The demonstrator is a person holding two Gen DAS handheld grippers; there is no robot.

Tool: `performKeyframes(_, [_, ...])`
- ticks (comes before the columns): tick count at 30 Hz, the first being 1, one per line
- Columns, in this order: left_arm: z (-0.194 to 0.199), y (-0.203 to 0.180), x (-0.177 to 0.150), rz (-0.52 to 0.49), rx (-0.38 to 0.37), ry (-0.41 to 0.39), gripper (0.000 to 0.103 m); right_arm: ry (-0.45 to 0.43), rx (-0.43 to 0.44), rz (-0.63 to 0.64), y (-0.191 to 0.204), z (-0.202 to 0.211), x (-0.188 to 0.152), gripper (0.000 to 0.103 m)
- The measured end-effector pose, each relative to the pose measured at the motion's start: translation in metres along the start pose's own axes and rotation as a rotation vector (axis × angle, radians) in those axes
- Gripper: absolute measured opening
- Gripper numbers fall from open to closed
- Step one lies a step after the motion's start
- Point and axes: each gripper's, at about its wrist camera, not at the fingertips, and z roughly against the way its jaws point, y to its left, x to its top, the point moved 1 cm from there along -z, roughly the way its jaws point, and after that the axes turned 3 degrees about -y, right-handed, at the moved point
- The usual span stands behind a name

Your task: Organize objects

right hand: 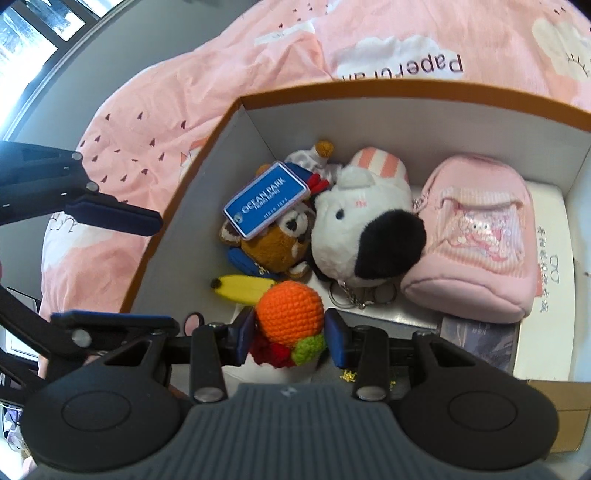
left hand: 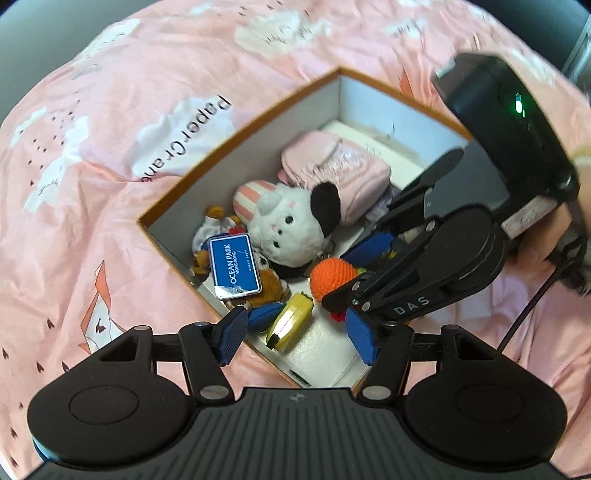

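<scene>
An open box (left hand: 255, 122) (right hand: 406, 92) with an orange rim and white walls lies on the pink bedding. Inside are a pink pouch (left hand: 332, 166) (right hand: 476, 236), a white and black plush (left hand: 291, 221) (right hand: 362, 229), a brown plush (right hand: 280, 243) with a blue Ocean Park tag (left hand: 233, 267) (right hand: 266, 199) and a yellow banana toy (left hand: 291, 325) (right hand: 243, 288). My right gripper (right hand: 290, 332) (left hand: 364, 278) is shut on an orange crochet toy (right hand: 290, 310) (left hand: 332, 275) inside the box. My left gripper (left hand: 297, 338) is open and empty over the box's near corner.
Pink patterned bedding (left hand: 92, 184) (right hand: 177, 103) surrounds the box. A white booklet (right hand: 554, 266) lies on the box floor under the pouch. Key rings (right hand: 354, 295) lie beside the plush. A window (right hand: 33, 26) shows at top left.
</scene>
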Motion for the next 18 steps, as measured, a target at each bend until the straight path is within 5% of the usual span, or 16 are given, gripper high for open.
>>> performKeyframes(10, [0.029,0.019,-0.02,0.26,0.022,-0.21,0.071,-0.026,-0.055,0.01,0.004,-0.003,0.008,0.044])
performKeyframes(18, [0.041,0.022,-0.044,0.497,0.078,-0.358,0.071,0.047,0.006,-0.001,0.012,-0.013,0.004,0.043])
